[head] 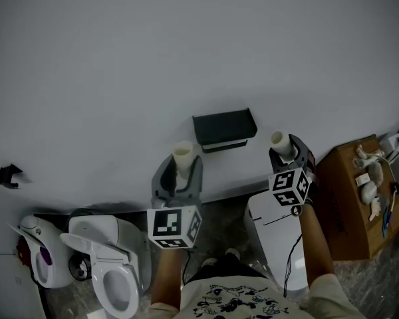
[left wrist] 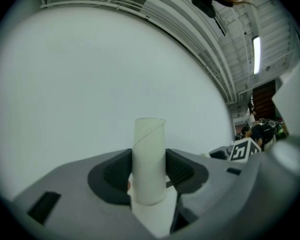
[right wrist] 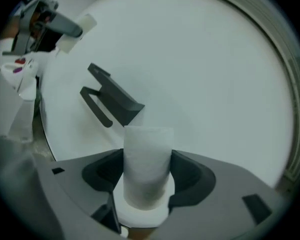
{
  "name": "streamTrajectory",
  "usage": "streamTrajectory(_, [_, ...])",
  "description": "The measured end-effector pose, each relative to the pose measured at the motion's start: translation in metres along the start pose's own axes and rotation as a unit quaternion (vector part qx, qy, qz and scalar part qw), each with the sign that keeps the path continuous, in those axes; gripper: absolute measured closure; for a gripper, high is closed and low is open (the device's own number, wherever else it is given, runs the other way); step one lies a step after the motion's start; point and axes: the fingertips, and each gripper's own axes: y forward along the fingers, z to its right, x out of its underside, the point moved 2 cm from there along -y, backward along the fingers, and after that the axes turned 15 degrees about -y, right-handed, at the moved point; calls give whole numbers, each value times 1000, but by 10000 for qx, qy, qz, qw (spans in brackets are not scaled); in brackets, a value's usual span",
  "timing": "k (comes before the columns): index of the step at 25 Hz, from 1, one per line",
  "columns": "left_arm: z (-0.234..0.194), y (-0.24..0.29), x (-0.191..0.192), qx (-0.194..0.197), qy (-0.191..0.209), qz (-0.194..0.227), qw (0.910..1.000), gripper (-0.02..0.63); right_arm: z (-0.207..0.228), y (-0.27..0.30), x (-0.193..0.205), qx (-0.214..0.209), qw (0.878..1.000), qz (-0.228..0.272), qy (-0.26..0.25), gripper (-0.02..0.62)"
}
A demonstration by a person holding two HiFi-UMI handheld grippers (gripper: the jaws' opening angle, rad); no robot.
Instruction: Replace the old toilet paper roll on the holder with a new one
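Left tool (head: 178,173) is closed on the bare off-white cardboard toilet-paper tube (head: 182,156). The tube stands upright, the dark pads (left wrist: 115,176) press its sides and its top end pokes above the jaws. Right tool (head: 284,151) is closed on the white toilet paper roll (head: 278,139), which also stands on end between the jaws, soft paper surface facing the camera in the right gripper view. The black box-shaped paper holder (head: 224,130) is mounted on the pale grey wall (head: 120,58). In the head view it sits between the two tools and a bit higher in frame, touching neither tube nor roll. In the right gripper view the holder is up-left of the roll, clearly apart from it. The right tool's marker cube (left wrist: 245,150) shows at the right of the left gripper view. On the floor: white toilet (head: 113,278) at lower left, white lidded container (head: 266,218) under the right forearm, brown wooden box (head: 349,211) at far right. Items on top of it are too small to identify. A small black hook (head: 8,175) is on the wall at far left.
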Motion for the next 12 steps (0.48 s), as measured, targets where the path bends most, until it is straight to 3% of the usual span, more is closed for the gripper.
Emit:
streamTrajectory(4, [-8,-3,-4,-71,82,7,9999,400,-9,19,-4,87,9884,-168,-1504,299])
streamTrajectory(9, [-14,-4,-5,-100,162,-21,9998,400,-25,37,-7,234,9458,-354,-3220,299])
streamTrajectory(12, [-16,-5,-2,-133,147,-73,9998,400,-32,45,-6,269,9222,-406,-3837,299])
